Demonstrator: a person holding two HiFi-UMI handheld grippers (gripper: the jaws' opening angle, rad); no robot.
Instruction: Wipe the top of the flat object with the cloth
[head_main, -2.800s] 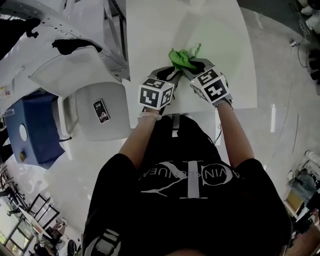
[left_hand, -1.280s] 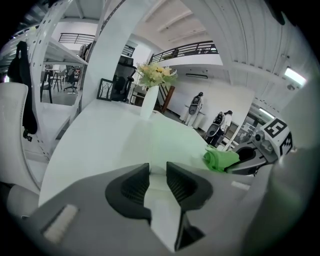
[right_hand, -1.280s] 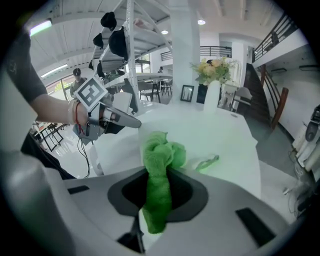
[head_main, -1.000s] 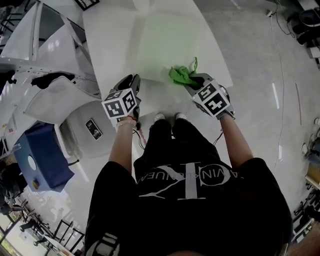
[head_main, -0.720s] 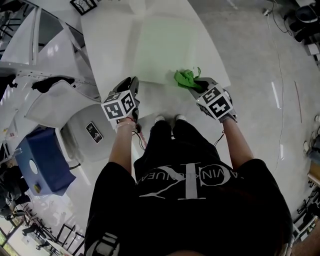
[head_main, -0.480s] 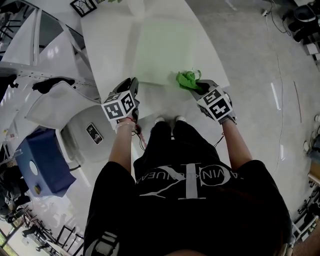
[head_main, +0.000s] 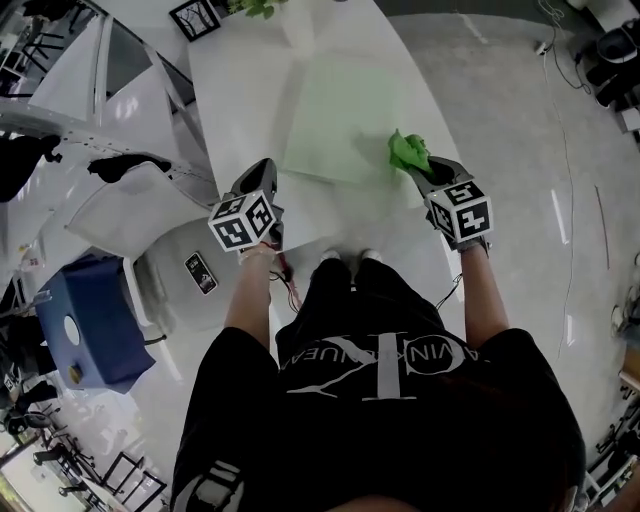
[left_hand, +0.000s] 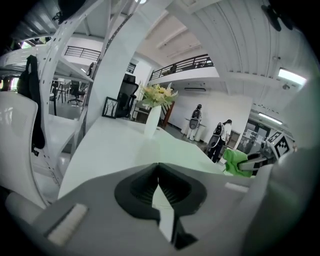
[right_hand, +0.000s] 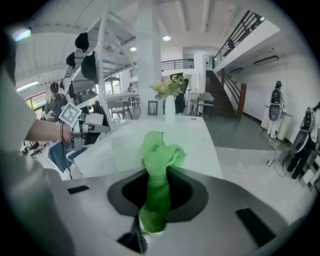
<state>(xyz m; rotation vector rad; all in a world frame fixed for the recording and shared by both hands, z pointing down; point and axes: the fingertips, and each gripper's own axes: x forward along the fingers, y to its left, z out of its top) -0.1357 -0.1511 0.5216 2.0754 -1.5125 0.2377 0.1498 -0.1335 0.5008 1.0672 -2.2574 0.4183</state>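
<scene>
A pale green flat mat (head_main: 340, 118) lies on the white table (head_main: 235, 90). A bright green cloth (head_main: 408, 152) is bunched at the mat's near right corner, and my right gripper (head_main: 422, 168) is shut on it. In the right gripper view the cloth (right_hand: 159, 165) sticks up from between the jaws of that gripper (right_hand: 158, 175). My left gripper (head_main: 262, 178) hovers at the table's near left edge, left of the mat. Its jaws (left_hand: 158, 169) are closing fully together with nothing between them. From there the cloth (left_hand: 235, 162) shows at the right.
A vase of flowers (left_hand: 154, 117) and a small framed picture (head_main: 195, 18) stand at the table's far end. A white chair (head_main: 185, 265) with a phone (head_main: 201, 273) on its seat is at the left, beside a blue box (head_main: 75, 320). People stand far off (left_hand: 220, 135).
My left gripper left the cloth and moved to the table's near left edge, where it has stayed. My right gripper carried the cloth rightward to the mat's near right corner.
</scene>
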